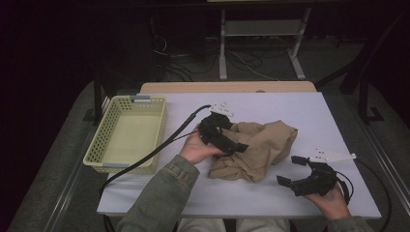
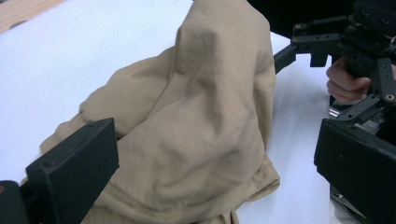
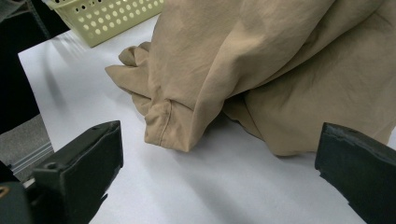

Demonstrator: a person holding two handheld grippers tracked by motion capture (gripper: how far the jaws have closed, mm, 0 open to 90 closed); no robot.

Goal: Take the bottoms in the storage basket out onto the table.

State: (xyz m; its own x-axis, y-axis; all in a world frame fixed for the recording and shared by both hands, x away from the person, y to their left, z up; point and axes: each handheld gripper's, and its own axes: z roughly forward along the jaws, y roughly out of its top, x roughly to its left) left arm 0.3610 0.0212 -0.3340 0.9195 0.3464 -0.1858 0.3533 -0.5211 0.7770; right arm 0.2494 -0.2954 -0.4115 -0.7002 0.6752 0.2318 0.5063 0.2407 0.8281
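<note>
A crumpled tan cloth [image 1: 263, 145] lies in a heap on the middle of the white table top [image 1: 290, 111]. My left gripper [image 1: 237, 135] hovers over the heap's left side with its jaws wide open. In the left gripper view the cloth [image 2: 201, 116] bulges up between the two black jaws, and neither pad presses on it. My right gripper [image 1: 290, 170] stands open near the front right edge, a short way off the cloth. The right gripper view looks at a hemmed fold of the cloth [image 3: 280, 60], with bare table between its jaws.
A pale yellow perforated basket [image 1: 104, 140] stands at the table's left side, with nothing visible in it; its corner [image 3: 107, 16] shows beyond the cloth. A black cable [image 1: 159, 150] trails from the left gripper past the basket. Dark floor and desk legs lie behind the table.
</note>
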